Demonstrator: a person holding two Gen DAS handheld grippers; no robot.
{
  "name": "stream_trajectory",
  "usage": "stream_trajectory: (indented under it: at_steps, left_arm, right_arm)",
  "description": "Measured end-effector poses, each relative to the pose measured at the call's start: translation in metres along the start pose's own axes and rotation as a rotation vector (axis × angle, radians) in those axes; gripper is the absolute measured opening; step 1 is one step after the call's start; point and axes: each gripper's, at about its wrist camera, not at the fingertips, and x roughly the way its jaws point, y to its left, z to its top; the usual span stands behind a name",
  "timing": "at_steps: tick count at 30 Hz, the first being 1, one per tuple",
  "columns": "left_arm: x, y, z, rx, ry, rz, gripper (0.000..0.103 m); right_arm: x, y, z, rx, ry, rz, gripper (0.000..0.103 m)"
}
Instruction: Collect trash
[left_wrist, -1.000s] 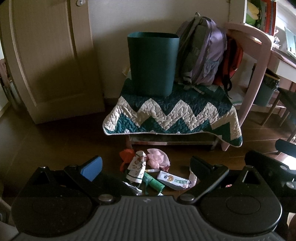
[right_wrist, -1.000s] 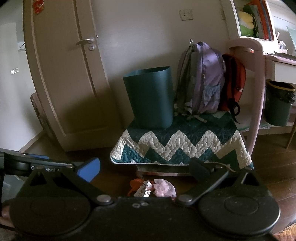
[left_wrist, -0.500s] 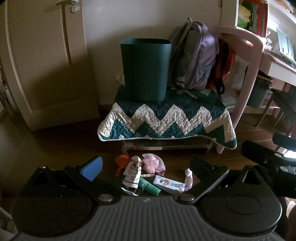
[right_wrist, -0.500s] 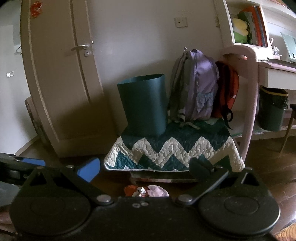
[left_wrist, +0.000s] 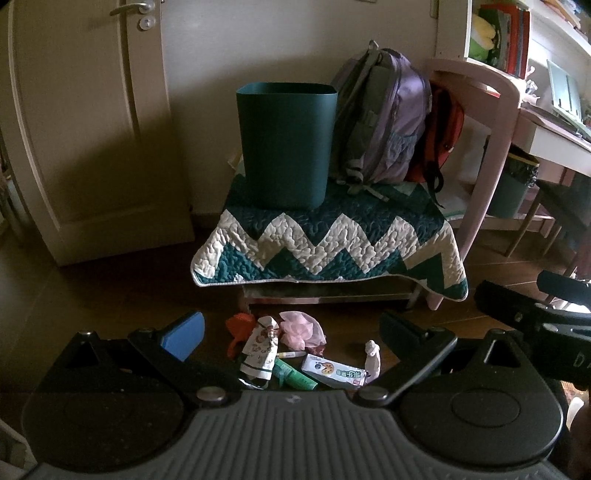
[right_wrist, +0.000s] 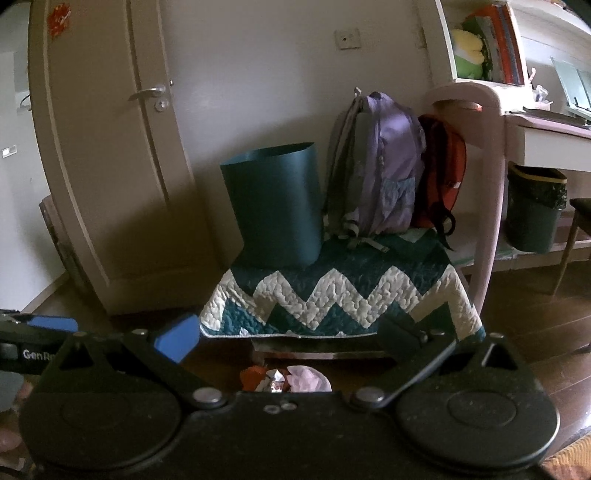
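A dark green bin (left_wrist: 286, 146) (right_wrist: 275, 206) stands on a low bench under a zigzag quilt (left_wrist: 328, 242). Trash lies on the wooden floor in front of the bench: an orange scrap (left_wrist: 240, 326), a crumpled pink wrapper (left_wrist: 301, 328) (right_wrist: 308, 380), a white printed packet (left_wrist: 258, 350), a green tube (left_wrist: 293, 373), a small white carton (left_wrist: 332, 371) and a pale figurine (left_wrist: 372, 354). My left gripper (left_wrist: 291, 332) hangs open above the pile, nothing between its fingers. My right gripper (right_wrist: 288, 334) is open too, higher and further back. Its body hides most of the trash.
A purple backpack (left_wrist: 384, 118) and a red bag (left_wrist: 441, 133) lean behind the bin. A pink desk leg (left_wrist: 491, 155) and a lined waste bin (right_wrist: 533, 210) stand to the right. A closed door (left_wrist: 85, 122) is on the left.
Both grippers have drawn back and risen, so the bench, bin and trash pile look smaller and further away. Both stay open and empty.
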Motion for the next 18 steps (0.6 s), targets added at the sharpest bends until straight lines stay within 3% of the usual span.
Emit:
stream_trajectory:
  at_steps: [11,18]
  left_arm:
    - [0.013,0.005,0.011,-0.013,-0.001,-0.017,0.102]
    - [0.051,0.018,0.022,-0.042,0.063,-0.03,0.102]
  right_arm:
    - [0.02,-0.001,0.003,-0.027,0.035,0.01,0.103]
    - [0.06,-0.006,0.006,-0.036,0.1,0.027,0.101]
